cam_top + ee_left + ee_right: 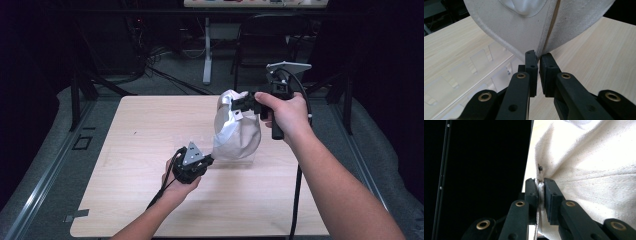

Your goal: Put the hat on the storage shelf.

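The wooden table (150, 150) is sitting mid-frame. You are holding the white cloth bag (235, 132) up at its center. Your right gripper (239, 102) is pinching its top; your left gripper (210, 160) is squeezing its bottom edge. No writing is readable.

From my seat I see a pale wood-grain worktop (140, 150) with rounded corners, set on grey carpeted floor (45, 165). A clear plastic tray with moulded compartments (474, 72) lies on it; in the high view it is a faint glassy patch (245, 159). Beyond the far edge stands a dark chair (265, 40) beside a white table leg (207, 50), with black cables (165, 75) strewn across the floor. A small strip of tape (76, 216) sits by the near left corner.
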`<state>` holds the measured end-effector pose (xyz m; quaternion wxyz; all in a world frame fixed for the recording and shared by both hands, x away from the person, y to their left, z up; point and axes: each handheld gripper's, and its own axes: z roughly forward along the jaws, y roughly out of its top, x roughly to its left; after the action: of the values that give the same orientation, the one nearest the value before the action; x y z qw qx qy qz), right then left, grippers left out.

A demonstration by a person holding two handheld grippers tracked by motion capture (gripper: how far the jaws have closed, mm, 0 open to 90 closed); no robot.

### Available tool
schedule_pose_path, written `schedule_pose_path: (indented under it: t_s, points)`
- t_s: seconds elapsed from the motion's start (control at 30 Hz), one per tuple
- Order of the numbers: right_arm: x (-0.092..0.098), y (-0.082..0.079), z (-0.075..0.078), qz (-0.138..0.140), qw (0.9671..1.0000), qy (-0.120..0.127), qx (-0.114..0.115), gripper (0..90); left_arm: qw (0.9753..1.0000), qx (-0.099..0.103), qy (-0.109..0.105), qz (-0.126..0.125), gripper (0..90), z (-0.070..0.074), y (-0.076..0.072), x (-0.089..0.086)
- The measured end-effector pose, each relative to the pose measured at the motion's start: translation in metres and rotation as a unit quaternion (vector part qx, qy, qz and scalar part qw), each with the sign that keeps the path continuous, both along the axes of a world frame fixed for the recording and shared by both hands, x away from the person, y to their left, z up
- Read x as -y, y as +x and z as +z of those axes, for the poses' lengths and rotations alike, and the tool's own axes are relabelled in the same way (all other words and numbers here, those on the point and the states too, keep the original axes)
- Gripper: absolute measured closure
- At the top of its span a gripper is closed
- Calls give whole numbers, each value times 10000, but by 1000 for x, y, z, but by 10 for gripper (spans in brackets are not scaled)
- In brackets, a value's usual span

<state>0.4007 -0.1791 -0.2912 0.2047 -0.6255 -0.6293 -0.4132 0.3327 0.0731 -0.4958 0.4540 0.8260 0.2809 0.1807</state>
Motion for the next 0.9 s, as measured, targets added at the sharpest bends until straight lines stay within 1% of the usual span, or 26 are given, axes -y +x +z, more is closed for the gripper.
schedule_pose_path:
  t_s: [0.23, 0.3, 0.43, 0.47, 0.53, 0.6, 0.63, 0.7, 0.73, 0.8, 0.83, 0.9]
  points:
    - [-3, 4, -3, -18, 10000, -59, -14, 822, 10000, -33, 43, 54, 857, -2, 6, -6]
    - [-5, 6, -6, -49, 10000, -24, -20, 822, 9999, -49, 47, 75, 857, -3, 6, -9]
    - [-8, 9, -10, -25, 9999, -71, -72, 822, 9998, -39, 122, 124, 857, -7, 8, -13]
    - [-9, 10, -12, 12, 9999, -103, -80, 822, 9999, -43, 109, 108, 857, -8, 9, -13]
    - [-10, 11, -14, -9, 9999, -89, -77, 822, 9999, -54, 129, 77, 858, -9, 10, -13]
    - [-11, 11, -15, 23, 9999, -122, -120, 823, 9999, -81, 128, 51, 858, -10, 12, -13]
    - [-11, 11, -15, -9, 9998, -116, -132, 822, 9999, -84, 108, 32, 858, -11, 13, -14]
    - [-11, 12, -17, 12, 9999, -119, -96, 822, 9999, -155, 68, -15, 858, -12, 16, -15]
    - [-11, 12, -17, -29, 9999, -113, -96, 822, 9998, -172, 66, -33, 858, -12, 17, -16]
    - [-9, 13, -18, -8, 9998, -136, -153, 822, 9997, -233, 50, -73, 857, -13, 20, -19]
    - [-9, 13, -21, -31, 9999, -118, -122, 822, 9997, -247, 25, -83, 858, -13, 21, -19]
    - [-9, 14, -23, -22, 9998, -121, -133, 822, 9996, -261, 16, -66, 858, -14, 21, -20]
